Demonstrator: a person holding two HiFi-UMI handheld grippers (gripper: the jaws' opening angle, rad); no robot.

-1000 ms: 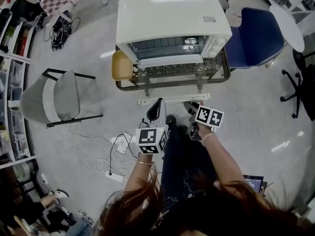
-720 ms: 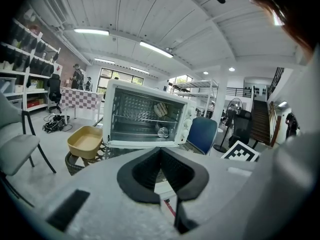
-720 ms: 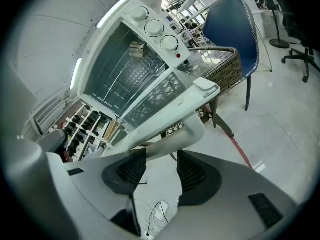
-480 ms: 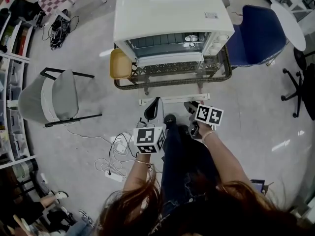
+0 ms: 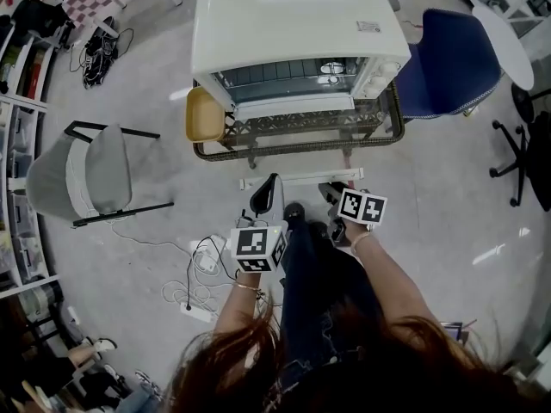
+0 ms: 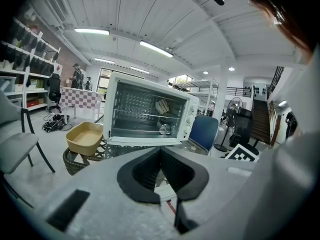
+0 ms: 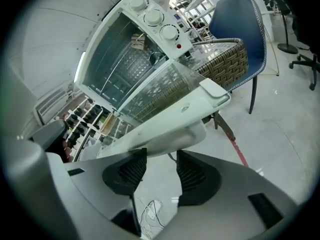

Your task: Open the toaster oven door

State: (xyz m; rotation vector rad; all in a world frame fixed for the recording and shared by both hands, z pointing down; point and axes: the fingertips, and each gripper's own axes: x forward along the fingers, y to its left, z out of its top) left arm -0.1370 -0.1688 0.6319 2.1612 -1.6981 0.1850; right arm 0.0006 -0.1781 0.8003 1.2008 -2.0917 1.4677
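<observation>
A white toaster oven (image 5: 293,15) stands on a wicker table (image 5: 392,119). Its glass door (image 7: 165,89) hangs folded out toward me, with the white handle bar (image 5: 301,177) at the near edge. My right gripper (image 5: 332,193) sits just below that bar. In the right gripper view the handle (image 7: 170,126) lies right in front of the spread pads (image 7: 192,171), and only floor shows between them. My left gripper (image 5: 269,194) hangs beside it with its fingertips (image 6: 150,156) meeting, holding nothing. The oven's open cavity (image 6: 150,114) shows a rack and small items.
A yellow tray (image 5: 207,114) rests on the table's left end. A blue chair (image 5: 443,67) stands to the right of the oven and a grey folding chair (image 5: 86,175) to the left. Cables and a power strip (image 5: 202,261) lie on the floor by my left side.
Both grippers have sunk slightly, and the oven fills a little more of the head view. The door hangs out as before and the handle stays in front of the right jaws.
</observation>
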